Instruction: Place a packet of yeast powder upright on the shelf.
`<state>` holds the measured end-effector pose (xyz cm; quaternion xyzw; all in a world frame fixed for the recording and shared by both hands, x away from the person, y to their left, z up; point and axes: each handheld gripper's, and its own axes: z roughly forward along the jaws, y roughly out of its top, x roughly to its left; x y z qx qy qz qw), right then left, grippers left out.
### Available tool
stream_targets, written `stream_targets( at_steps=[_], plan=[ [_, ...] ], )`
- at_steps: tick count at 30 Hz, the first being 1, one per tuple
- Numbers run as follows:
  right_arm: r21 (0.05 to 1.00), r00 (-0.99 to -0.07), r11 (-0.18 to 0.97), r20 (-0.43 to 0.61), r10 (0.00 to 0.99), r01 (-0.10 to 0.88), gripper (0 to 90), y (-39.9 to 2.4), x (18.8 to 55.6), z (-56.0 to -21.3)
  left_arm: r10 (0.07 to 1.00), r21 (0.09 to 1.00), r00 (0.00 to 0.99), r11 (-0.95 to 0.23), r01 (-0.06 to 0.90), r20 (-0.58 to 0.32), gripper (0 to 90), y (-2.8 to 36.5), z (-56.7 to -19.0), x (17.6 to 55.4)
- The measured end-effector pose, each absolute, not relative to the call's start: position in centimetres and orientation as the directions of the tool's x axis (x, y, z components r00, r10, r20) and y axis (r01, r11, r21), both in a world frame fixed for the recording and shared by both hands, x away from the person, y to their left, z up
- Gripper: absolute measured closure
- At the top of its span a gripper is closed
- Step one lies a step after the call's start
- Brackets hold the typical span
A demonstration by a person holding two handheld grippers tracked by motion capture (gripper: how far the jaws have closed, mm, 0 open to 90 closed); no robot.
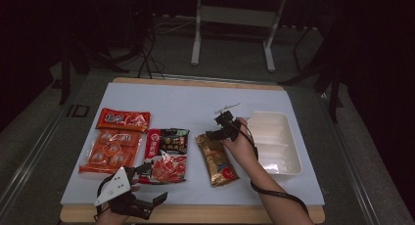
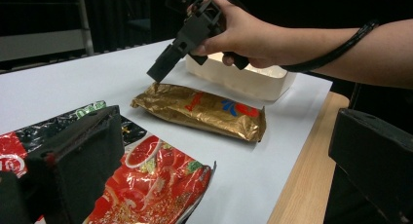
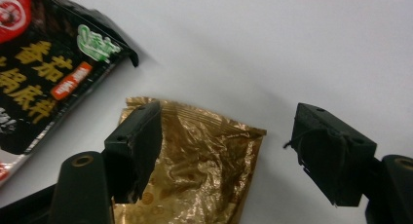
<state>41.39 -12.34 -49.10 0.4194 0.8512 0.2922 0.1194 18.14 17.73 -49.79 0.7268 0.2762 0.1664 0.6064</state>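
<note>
A crinkled gold packet (image 1: 218, 159) (image 2: 204, 109) (image 3: 195, 175) lies on the white mat (image 1: 186, 100), right of centre. My right gripper (image 1: 218, 128) (image 3: 229, 124) hovers just above the packet's far end, pointing down, jaws open and wide apart. One jaw stands over the packet's top left corner and the other over bare mat to its right; neither pad touches it. The left gripper view shows that gripper (image 2: 180, 44) held in a hand. My left gripper (image 1: 151, 183) (image 2: 229, 121) rests low at the table's front left, open, with nothing between its jaws.
A red and black hotpot packet (image 1: 166, 154) (image 2: 156, 180) (image 3: 39, 73) lies left of the gold one. Two orange packets (image 1: 122, 120) (image 1: 110, 149) sit farther left. A white plastic tray (image 1: 292, 151) (image 2: 243, 80) stands at the right. The wooden table edge (image 1: 195, 214) runs along the front.
</note>
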Motion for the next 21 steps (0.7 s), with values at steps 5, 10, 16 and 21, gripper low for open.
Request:
stream_targets(
  at_steps=[5, 10, 16, 21],
  plan=[
    [0.562, -0.599, 0.463, 0.073, 0.798, 0.685, 30.7, -12.7, 42.3, -49.9, 0.6, 0.972, 0.795, -0.117, 0.202, -0.093, 0.1, 17.7, -49.9, 18.2],
    [0.529, -0.595, 0.474, 0.076, 0.8, 0.705, 32.2, -12.6, 42.7, -50.7, 0.599, 0.972, 0.795, -0.117, 0.206, -0.096, 0.1, 17.7, -49.9, 18.2],
    [0.49, -0.583, 0.469, 0.104, 0.806, 0.735, 37.3, -12.6, 43.1, -51.6, 0.598, 0.97, 0.796, -0.12, 0.209, -0.097, 0.1, 17.6, -49.9, 18.2],
    [0.469, -0.58, 0.467, 0.126, 0.805, 0.75, 46.0, -12.4, 43.1, -51.8, 0.597, 0.97, 0.796, -0.121, 0.21, -0.098, 0.1, 17.6, -50.0, 18.2]
  ],
)
